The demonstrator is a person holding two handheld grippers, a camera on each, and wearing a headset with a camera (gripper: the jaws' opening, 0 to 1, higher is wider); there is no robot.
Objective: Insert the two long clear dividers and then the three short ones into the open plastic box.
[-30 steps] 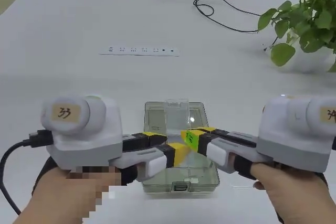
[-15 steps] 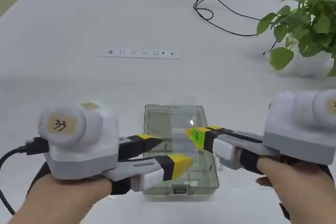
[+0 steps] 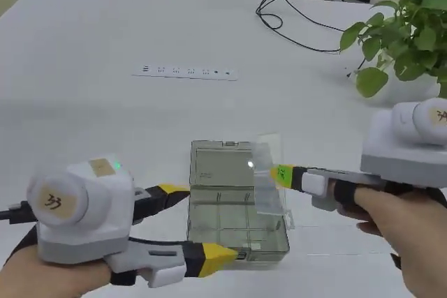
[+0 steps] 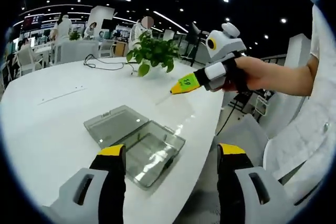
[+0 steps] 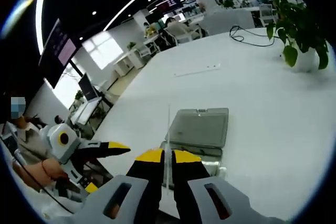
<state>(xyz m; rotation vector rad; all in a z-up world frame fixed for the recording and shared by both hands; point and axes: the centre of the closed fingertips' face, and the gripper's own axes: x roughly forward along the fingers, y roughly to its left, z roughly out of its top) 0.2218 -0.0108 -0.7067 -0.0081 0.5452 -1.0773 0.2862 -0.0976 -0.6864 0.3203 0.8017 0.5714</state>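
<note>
jaws of right gripper (image 3: 279, 172) pinched clear divider (image 3: 267, 186) over plastic box (image 3: 216, 162) at its 3 o'clock edge, left gripper (image 3: 202, 222) gaped wide, held nothing, at 7 o'clock

Layout on the table (image 3: 84, 116). The box (image 3: 265, 239) lies just ahead of the left gripper (image 3: 209, 221), between it and the right gripper (image 3: 279, 172). The lid (image 3: 216, 162) lies flat behind the box, away from both grippers. The divider (image 3: 269, 186) stands upright between the right gripper's jaws, by the box's right side. The strip (image 3: 185, 70) lies well beyond both grippers, and the cable (image 3: 300, 15) farther still. The plant (image 3: 401, 33) stands beyond the right gripper.
</note>
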